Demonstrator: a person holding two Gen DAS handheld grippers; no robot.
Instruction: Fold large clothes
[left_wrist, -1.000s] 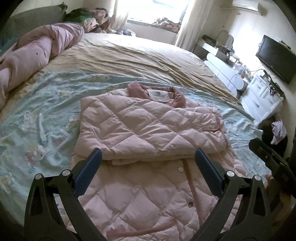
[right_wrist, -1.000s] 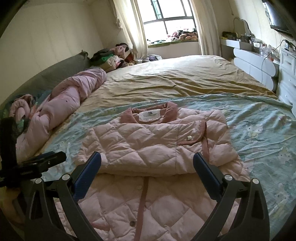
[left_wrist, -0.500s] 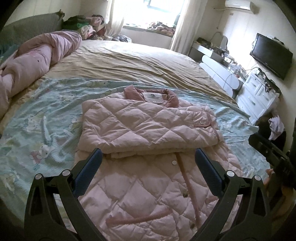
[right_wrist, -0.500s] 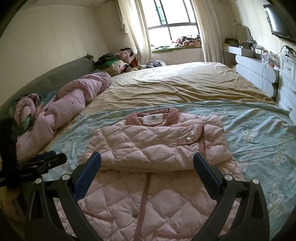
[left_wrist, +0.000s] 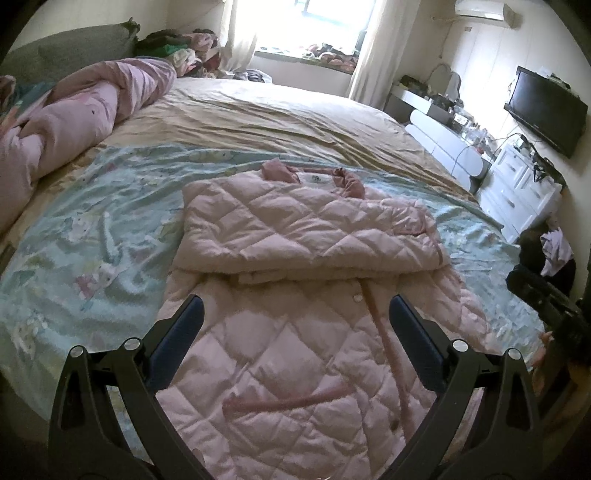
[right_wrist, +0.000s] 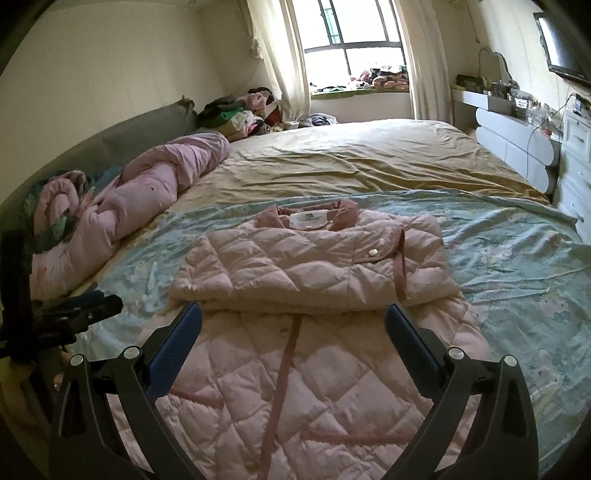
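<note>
We see a pink quilted jacket (left_wrist: 310, 295) lying flat on the bed (left_wrist: 280, 122), on the light-blue cartoon-print sheet (left_wrist: 92, 236) that covers the near part; the far part has a tan sheet (right_wrist: 351, 158). Jacket is partly folded: sleeves/upper part doubled across the chest into a thick band, w/ the darker pink collar (right_wrist: 345, 212) and a white label at the far end, lower half spread toward us, snap buttons and a darker pink trim strip running down the front. Left gripper (left_wrist: 293, 312) hangs over the lower half of the jacket, jaws wide apart, nothing between them, blue pads on the inner faces; can't tell if the tips touch the fabric. Right gripper (right_wrist: 293, 314) is the same: jaws spread wide, holding nothing, over the lower jacket just short of the folded band. Each gripper shows up at the edge of the other's view, left one at the left edge of the right wrist view, right one at the right edge of the left wrist view. A rolled pink duvet (right_wrist: 147, 195) lies along the left side of the bed, well apart from the jacket. Clothes pile (right_wrist: 240, 114) in the far corner by the window (right_wrist: 354, 40) and curtains. White drawers (left_wrist: 517, 192) and a TV (left_wrist: 545, 109) on the right wall.
</note>
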